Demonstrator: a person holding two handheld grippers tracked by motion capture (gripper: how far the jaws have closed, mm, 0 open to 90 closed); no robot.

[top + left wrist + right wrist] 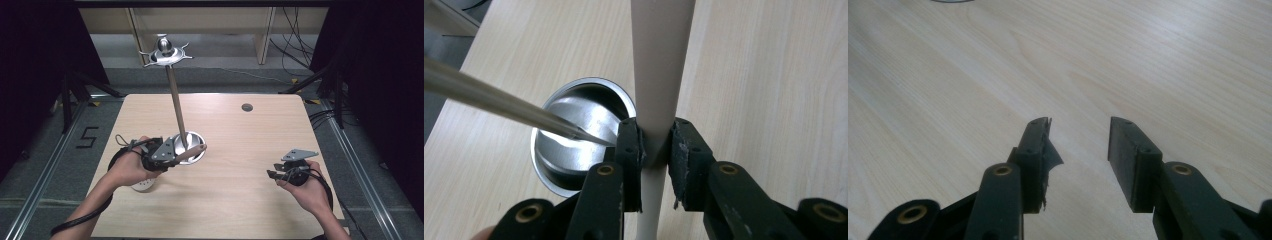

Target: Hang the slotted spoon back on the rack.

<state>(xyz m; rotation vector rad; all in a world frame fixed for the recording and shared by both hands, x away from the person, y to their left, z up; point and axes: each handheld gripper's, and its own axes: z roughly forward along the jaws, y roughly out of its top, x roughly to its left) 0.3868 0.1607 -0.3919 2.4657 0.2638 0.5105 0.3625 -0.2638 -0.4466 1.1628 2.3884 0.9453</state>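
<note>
I see the right gripper low over bare table on the right, 2 jaws spread w/ nothing btwn them. Left gripper sits mid-left, jaws pinching a beige rod that sticks out past them. Just beyond is a shiny metal bowl, touching the gripper's left jaw. A thin metal pole slants up from the bowl to a spiked metal disc at the far edge.

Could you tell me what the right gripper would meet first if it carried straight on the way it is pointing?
Probably just the bare wooden table: the right gripper is open, angled down at it, with nothing between.
</note>
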